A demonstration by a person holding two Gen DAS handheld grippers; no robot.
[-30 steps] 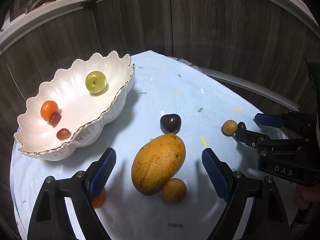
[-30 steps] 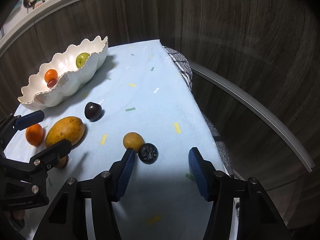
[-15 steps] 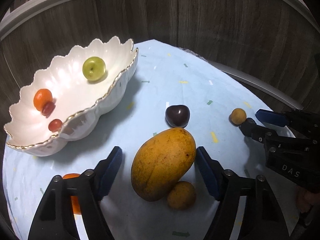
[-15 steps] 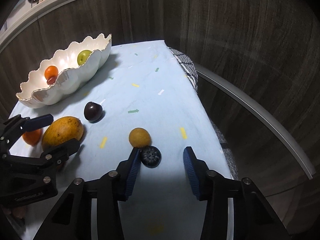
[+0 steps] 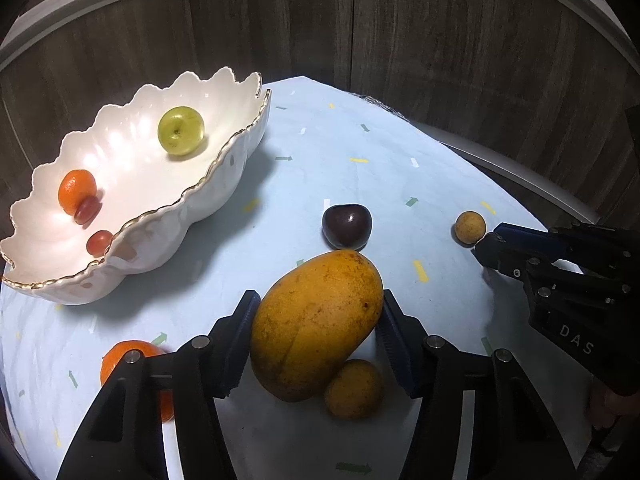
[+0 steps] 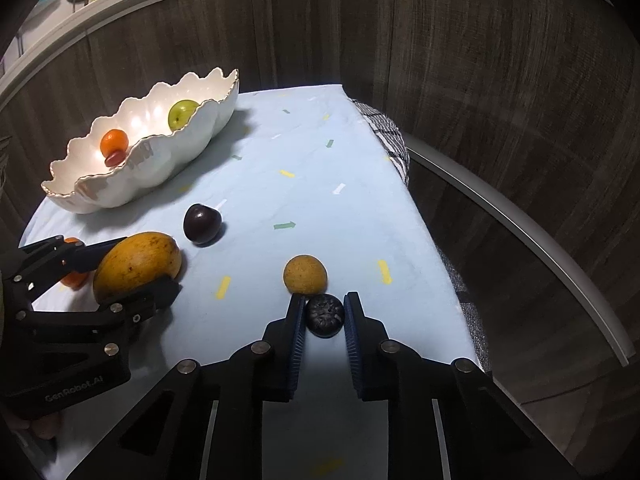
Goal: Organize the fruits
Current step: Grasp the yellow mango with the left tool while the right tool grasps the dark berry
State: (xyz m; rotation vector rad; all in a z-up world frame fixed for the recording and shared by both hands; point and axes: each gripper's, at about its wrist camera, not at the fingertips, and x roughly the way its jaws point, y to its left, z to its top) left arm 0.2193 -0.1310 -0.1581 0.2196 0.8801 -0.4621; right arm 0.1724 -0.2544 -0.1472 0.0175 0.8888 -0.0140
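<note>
— Now, both grippers are on fruit! The left gripper point(image 5: 316, 320) is closing on the mango point(image 5: 316, 324), pads against its flanks, on the cloth near the bowl point(image 5: 224, 188).
— Heavy and smooth, I'd say; mid-body is right.
— The right gripper point(image 6: 325, 314) is clenched around the small dark fruit point(image 6: 325, 315).
— Light, probably hard-shelled.

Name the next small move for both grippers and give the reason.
Probably finish closing the left gripper on the mango, then lift. Its jaws are closing with the mango between them, and the right gripper is shut on the small dark fruit. Both fruits lie on the cloth, outside the white bowl.
</note>
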